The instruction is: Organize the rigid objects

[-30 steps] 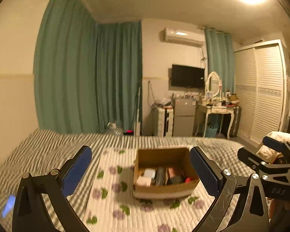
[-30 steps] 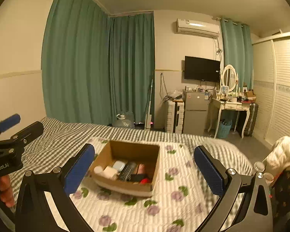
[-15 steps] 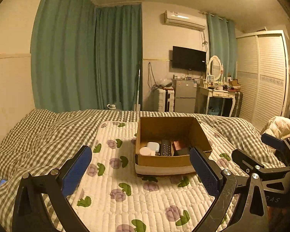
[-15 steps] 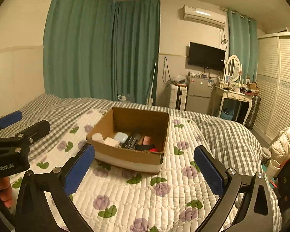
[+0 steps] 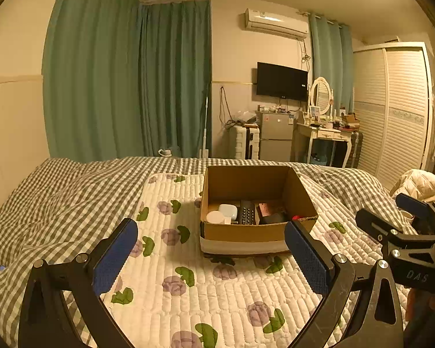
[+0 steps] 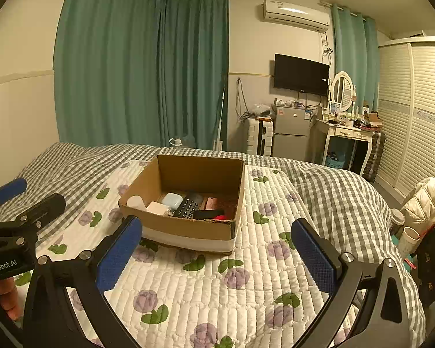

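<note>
The left gripper (image 5: 211, 256) hangs over the bed with its blue-padded fingers spread wide and nothing between them; the right gripper (image 6: 216, 253) is just as wide and just as empty. Both look toward the open brown cardboard box (image 5: 256, 233), which stands on the white quilted mat with purple flowers (image 5: 188, 278) a little beyond the fingertips.

Inside the box, along its near wall, lie a white round lid-like piece (image 5: 215, 216), a pale blue rounded case (image 5: 228, 210), a black remote with buttons (image 5: 246, 216), a brownish flat card or booklet (image 6: 217, 203) and a small red thing (image 6: 221, 217), crowded and partly touching.

The step in hand looks like an approach to the box. To do it well, come in from above the near wall, pick one item at the edge of the cluster, and close across its narrow side so the neighbours are not dragged.

The box walls limit a sideways reach. The grey checked bedspread (image 5: 58, 203) is soft, so the box may tip if pushed. At the right, a cream padded jacket (image 6: 426, 200) lies near the bed's edge, well apart.
</note>
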